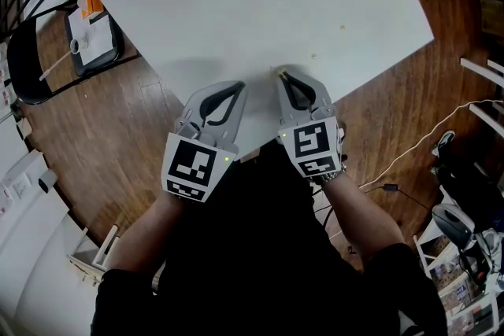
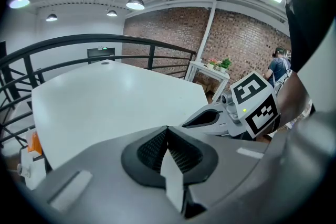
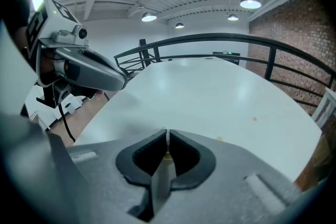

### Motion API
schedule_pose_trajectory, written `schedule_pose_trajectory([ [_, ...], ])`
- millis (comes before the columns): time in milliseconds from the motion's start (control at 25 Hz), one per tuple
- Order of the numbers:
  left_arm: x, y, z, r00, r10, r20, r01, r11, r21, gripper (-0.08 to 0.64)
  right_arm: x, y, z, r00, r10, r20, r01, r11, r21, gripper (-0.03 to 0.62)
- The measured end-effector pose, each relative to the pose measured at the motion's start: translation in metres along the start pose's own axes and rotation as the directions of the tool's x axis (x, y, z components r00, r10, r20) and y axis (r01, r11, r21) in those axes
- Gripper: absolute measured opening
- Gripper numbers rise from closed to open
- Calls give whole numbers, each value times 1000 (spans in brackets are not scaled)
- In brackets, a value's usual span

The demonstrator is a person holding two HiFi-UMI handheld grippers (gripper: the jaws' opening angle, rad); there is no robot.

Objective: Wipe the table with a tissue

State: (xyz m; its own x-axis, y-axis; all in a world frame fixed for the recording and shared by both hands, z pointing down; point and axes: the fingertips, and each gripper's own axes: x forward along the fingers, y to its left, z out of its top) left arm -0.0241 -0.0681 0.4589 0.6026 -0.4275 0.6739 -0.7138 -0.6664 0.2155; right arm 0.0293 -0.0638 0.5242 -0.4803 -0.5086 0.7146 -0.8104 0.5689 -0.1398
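Observation:
The white table (image 1: 260, 4) fills the upper half of the head view. No tissue shows on it. My left gripper (image 1: 240, 85) hangs over the table's near edge, its jaws shut with nothing between them (image 2: 168, 128). My right gripper (image 1: 281, 75) is close beside it to the right, also shut and empty (image 3: 167, 132). Small yellowish specks (image 1: 342, 27) dot the table right of centre, and one speck (image 3: 255, 118) lies ahead of the right gripper. Each gripper appears in the other's view: the right gripper (image 2: 202, 119) and the left gripper (image 3: 123, 81).
A black chair (image 1: 35, 59) stands left of the table, carrying a tray with white paper items (image 1: 93, 39) and an orange object (image 1: 92, 2). A dark railing (image 3: 210, 39) curves round the table's far side. Cables (image 1: 409, 157) lie on the wooden floor at right.

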Motion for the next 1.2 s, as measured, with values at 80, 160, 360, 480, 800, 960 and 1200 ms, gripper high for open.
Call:
schedule_pose_trajectory([
  [80, 2, -1, 2, 1000, -2, 1, 2, 1000, 3, 12, 0, -2, 1, 1000, -1, 1, 1, 1000, 1, 8],
  [160, 4, -2, 5, 1000, -4, 2, 4, 1000, 4, 12, 0, -5, 1, 1000, -4, 3, 4, 1000, 3, 8],
  [360, 11, -8, 9, 1000, -6, -3, 6, 1000, 8, 12, -3, -15, 0, 1000, -11, 7, 11, 1000, 9, 8],
  [480, 16, -9, 12, 1000, -7, -5, 7, 1000, 11, 12, -4, -23, 0, 1000, -19, 8, 19, 1000, 12, 8],
  [800, 28, -14, 21, 1000, -14, -5, 14, 1000, 19, 12, -7, -40, 0, 999, -32, 11, 32, 999, 20, 8],
  [960, 34, -17, 26, 1000, -18, -7, 18, 1000, 21, 12, -10, -49, 1, 999, -39, 13, 38, 999, 24, 8],
  [1200, 39, -18, 31, 1000, -20, -10, 20, 1000, 24, 12, -10, -60, 2, 999, -48, 14, 47, 998, 29, 8],
])
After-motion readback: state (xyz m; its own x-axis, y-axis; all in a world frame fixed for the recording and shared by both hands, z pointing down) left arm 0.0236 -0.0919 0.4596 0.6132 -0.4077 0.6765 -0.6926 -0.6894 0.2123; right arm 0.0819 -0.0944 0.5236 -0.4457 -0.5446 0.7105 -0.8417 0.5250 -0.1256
